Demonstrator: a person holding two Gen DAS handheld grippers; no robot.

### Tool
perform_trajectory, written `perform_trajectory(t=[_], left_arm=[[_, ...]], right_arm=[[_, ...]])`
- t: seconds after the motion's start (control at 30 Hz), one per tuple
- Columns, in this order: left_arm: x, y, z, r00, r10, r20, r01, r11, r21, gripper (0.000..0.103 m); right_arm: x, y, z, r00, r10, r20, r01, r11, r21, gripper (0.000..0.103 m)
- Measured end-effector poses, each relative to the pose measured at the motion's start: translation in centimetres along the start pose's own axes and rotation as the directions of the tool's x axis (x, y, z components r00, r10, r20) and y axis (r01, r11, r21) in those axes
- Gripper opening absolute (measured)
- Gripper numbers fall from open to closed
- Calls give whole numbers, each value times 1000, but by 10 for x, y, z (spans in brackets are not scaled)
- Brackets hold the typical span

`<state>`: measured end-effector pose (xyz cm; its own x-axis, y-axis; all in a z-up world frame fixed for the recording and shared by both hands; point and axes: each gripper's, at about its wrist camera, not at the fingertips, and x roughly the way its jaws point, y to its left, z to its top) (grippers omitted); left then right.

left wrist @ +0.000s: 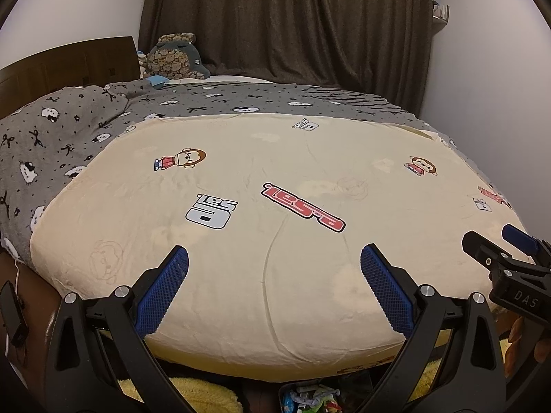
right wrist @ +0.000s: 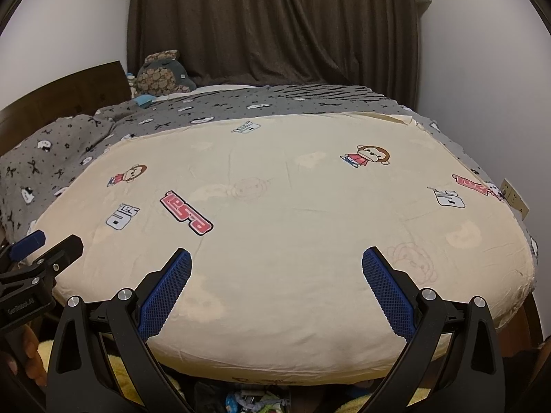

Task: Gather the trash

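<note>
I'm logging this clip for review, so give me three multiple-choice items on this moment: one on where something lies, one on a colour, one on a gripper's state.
1. Where does the pile of wrappers lie?
A. on the cream blanket
B. on the floor below the foot of the bed
C. beside the plush toy

2. What colour are the pads on the gripper fingers?
A. blue
B. red
C. white

3. How do the two grippers stand?
A. both shut on wrappers
B. left shut, right open
C. both open and holding nothing

Answers:
1. B: the wrappers show at the bottom edge, under the blanket edge.
2. A: the pads are blue mesh.
3. C: the left gripper and right gripper each have their fingers spread wide over bare blanket.
</note>
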<state>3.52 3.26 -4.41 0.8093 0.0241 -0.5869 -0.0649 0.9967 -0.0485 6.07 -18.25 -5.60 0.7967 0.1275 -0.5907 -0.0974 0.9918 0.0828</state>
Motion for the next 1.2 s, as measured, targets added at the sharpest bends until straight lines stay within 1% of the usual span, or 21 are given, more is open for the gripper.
perform_trajectory(t=[0.3, 0.73, 1.03, 1.2], left_arm=[[2, -4, 0, 1000, -3, -3, 3, 1000, 12, 95], [-8, -6, 0, 1000, 5, 24, -5, 1000, 14, 95], [-10, -5, 2, 1000, 15, 20, -15, 1000, 4, 95], [-10, -6, 2, 1000, 22, 18, -22, 1000, 15, 95]], right_arm=[[2, -2, -1, 1000, 0, -3, 0, 1000, 5, 100], [-4, -2, -1, 1000, 1, 12, -1, 1000, 4, 100], [-5, 0, -1, 1000, -1, 11, 1, 1000, 1, 100], [-6, 0, -1, 1000, 0, 14, 0, 1000, -1, 100]])
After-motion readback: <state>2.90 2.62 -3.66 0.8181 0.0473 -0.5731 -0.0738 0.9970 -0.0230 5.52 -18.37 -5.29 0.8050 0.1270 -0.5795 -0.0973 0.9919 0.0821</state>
